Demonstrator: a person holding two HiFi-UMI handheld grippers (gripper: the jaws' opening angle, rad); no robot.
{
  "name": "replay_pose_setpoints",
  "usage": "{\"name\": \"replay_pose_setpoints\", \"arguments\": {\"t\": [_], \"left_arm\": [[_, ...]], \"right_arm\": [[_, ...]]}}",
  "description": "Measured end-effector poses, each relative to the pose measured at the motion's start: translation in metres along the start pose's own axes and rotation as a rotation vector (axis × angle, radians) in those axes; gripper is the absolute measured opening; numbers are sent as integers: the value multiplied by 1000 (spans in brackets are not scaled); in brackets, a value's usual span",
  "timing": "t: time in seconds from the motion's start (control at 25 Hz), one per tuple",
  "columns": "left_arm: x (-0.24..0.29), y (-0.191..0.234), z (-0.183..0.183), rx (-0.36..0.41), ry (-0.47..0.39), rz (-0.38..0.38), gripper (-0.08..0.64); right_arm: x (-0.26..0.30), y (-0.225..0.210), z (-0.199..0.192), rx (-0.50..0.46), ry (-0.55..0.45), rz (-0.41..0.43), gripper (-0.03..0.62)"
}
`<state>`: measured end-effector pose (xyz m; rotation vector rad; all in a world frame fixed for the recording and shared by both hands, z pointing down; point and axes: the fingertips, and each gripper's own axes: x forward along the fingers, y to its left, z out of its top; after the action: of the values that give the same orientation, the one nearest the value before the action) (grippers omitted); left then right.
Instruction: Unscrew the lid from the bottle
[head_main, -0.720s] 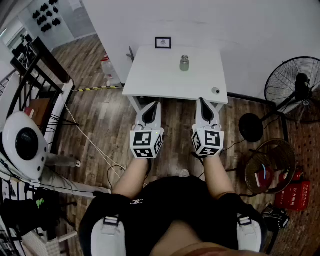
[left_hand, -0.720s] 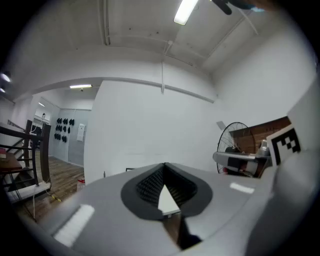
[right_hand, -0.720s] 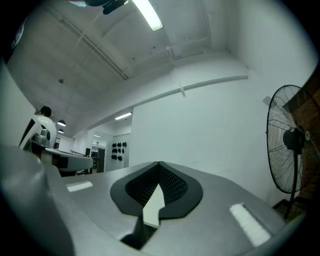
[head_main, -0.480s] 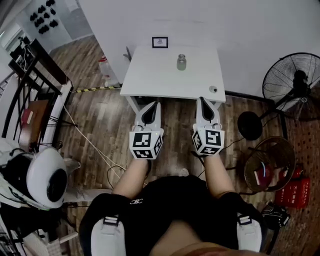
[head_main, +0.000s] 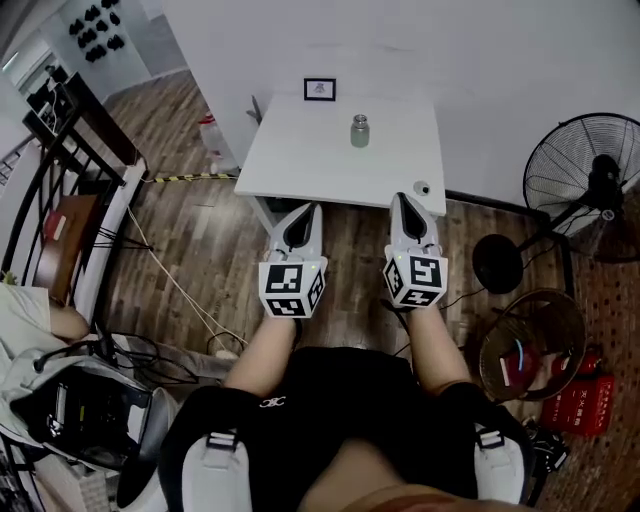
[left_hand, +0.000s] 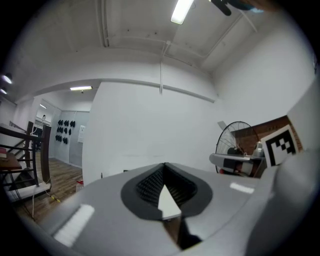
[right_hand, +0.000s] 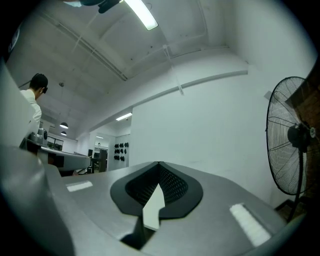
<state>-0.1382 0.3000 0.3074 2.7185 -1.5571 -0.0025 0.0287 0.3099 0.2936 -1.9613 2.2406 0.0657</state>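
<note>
The bottle (head_main: 359, 133), lid (head_main: 359, 119) on, stands near the table's (head_main: 300, 160) far edge, with open tabletop around it. The left gripper (head_main: 304, 210) and right gripper (head_main: 404, 199), both clenched and empty, hover at the table's near edge.

Bottle (head_main: 360, 131) far on table (head_main: 300, 150): lid (head_main: 360, 119) too small to tell. Framed card (head_main: 320, 89): print unreadable. Fan (head_main: 598, 186) right: cut by edge.

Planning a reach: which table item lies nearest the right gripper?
The small round object by the front right corner; bottle and card sit farther back.
</note>
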Motion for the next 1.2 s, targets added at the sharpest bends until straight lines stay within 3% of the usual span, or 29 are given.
{"name": "replay_pose_setpoints", "arguments": {"t": [0.52,0.96,1.2], "left_arm": [[60,-25,-8,9,1,21,54],[142,6,-20,-29,31,31,54],[205,43,-29,-33,48,18,54]], "right_arm": [[35,-46,-9,-5,9,37,2],[115,-69,-28,-17,42,59,2],[188,-75,-45,-12,51,65,2]]}}
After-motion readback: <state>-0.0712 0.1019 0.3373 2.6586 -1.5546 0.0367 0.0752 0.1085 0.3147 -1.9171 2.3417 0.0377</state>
